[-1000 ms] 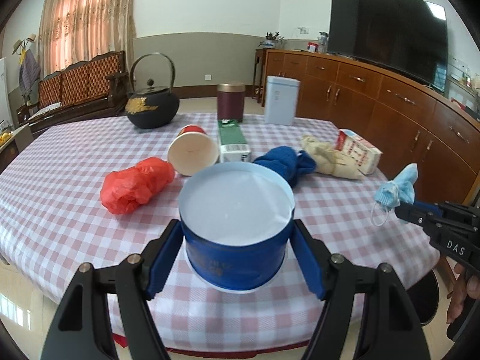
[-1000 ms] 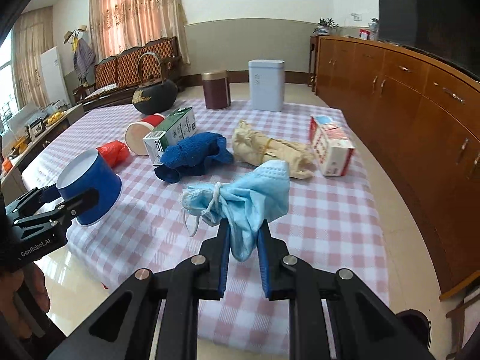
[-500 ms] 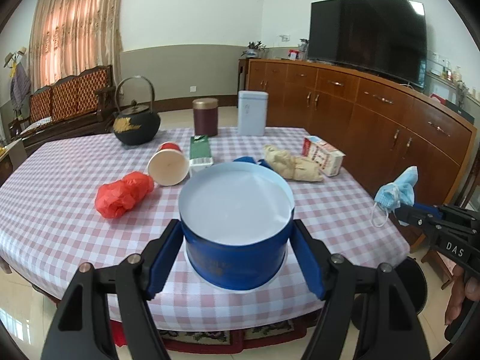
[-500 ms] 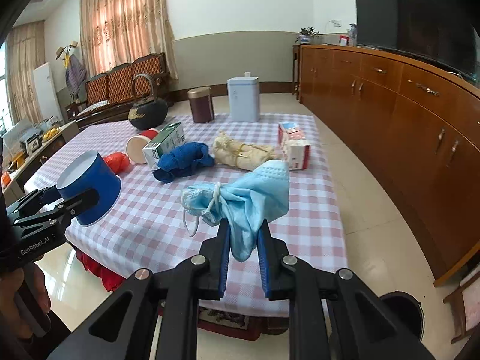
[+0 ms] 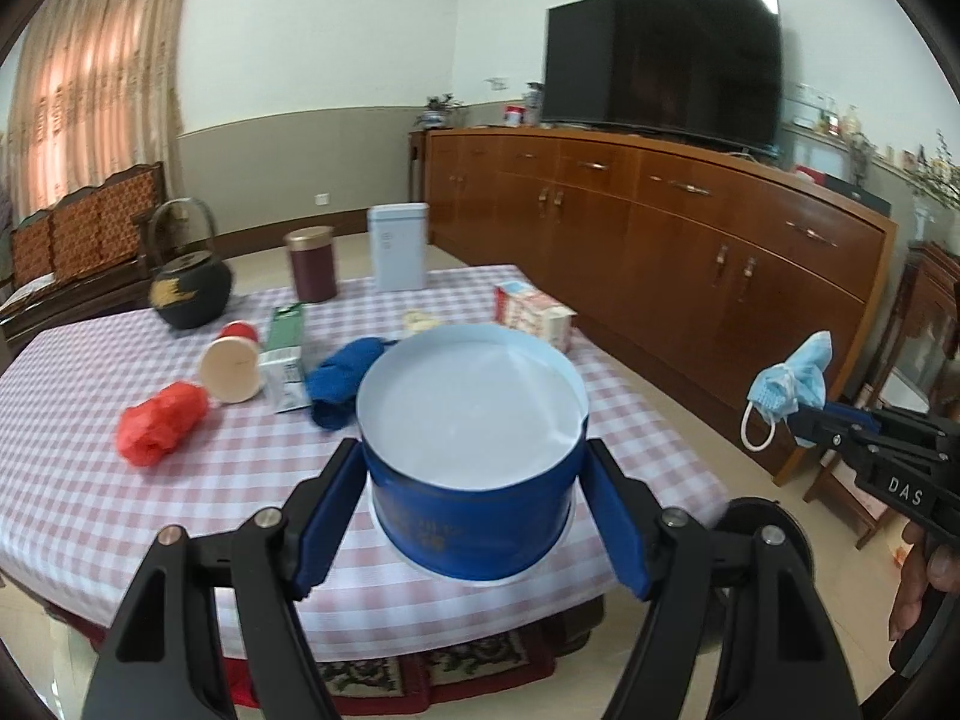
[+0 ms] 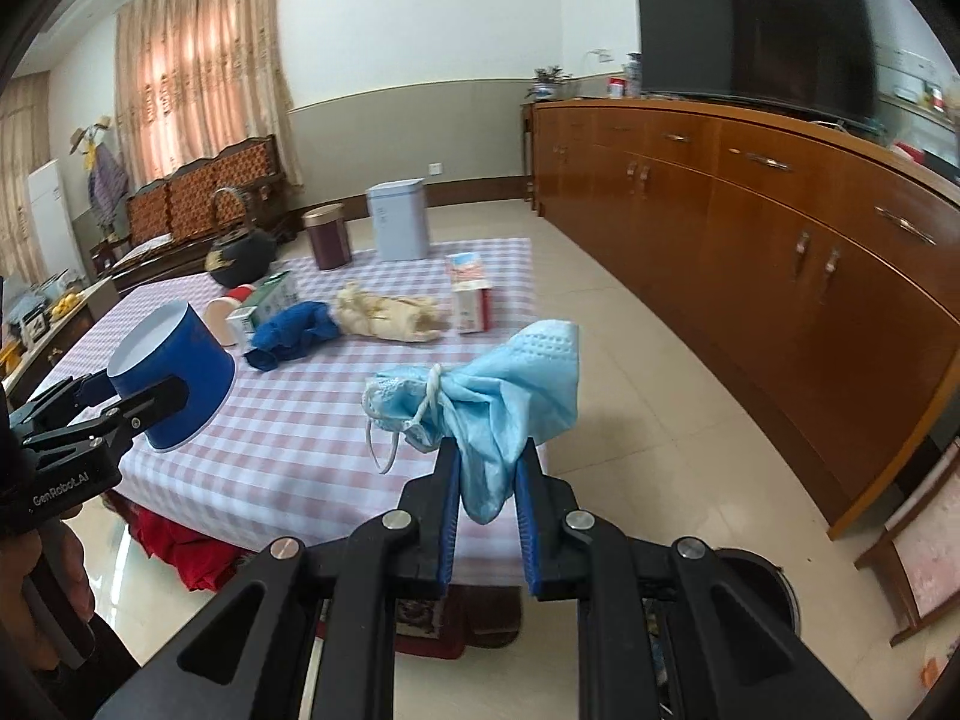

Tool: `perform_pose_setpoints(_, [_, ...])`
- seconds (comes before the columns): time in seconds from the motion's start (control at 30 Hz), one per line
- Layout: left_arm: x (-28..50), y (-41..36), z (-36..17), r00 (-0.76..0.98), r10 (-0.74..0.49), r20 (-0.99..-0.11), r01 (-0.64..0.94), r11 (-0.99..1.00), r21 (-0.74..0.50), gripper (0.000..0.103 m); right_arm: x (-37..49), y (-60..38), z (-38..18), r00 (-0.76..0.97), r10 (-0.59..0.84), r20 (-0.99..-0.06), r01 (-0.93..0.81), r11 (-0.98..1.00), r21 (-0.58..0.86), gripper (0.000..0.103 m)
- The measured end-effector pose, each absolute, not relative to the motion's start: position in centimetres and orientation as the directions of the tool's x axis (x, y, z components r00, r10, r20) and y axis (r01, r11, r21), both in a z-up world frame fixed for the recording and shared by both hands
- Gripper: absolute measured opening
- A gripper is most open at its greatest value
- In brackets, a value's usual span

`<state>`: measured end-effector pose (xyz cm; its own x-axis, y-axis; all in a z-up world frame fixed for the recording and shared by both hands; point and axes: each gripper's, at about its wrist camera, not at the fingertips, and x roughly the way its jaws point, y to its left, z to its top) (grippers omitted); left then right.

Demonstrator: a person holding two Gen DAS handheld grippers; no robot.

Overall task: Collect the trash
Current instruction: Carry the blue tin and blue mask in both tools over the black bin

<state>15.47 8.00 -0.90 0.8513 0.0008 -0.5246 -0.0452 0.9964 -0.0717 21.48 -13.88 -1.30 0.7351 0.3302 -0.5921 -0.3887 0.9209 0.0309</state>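
Cup (image 5: 474, 456), blue, clamped sideways across left gripper (image 5: 474, 474); crumpled mask (image 6: 480, 402) pinched in nearly closed right gripper (image 6: 489, 480); both lifted clear of table (image 5: 90, 480), presumably for dark bin (image 6: 756, 588) glimpsed below.

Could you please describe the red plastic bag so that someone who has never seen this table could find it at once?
Start at the checked table and find the black kettle at its far side. Come nearer, past the paper cup lying on its side; the red bag lies just beside that. It is the only crumpled, bright red lump there.
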Motion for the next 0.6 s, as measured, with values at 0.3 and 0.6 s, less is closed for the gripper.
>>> perform_pose_setpoints(0.3, [16.8,1.7,-0.9,0.843,-0.1,-0.528,0.077,0.995,-0.065,0.073,20.8,-20.8,-1.4,0.767,0.242,-0.594,-0.275,0.961,0.036,0.018])
perform_pose_setpoints(0.6, [18.0,-4.6,-1.5,0.815,-0.206,-0.542,0.205,0.977,-0.064,0.073,19.6,-27.6,-2.5,0.774,0.156,-0.614,-0.168,0.985,0.038,0.018])
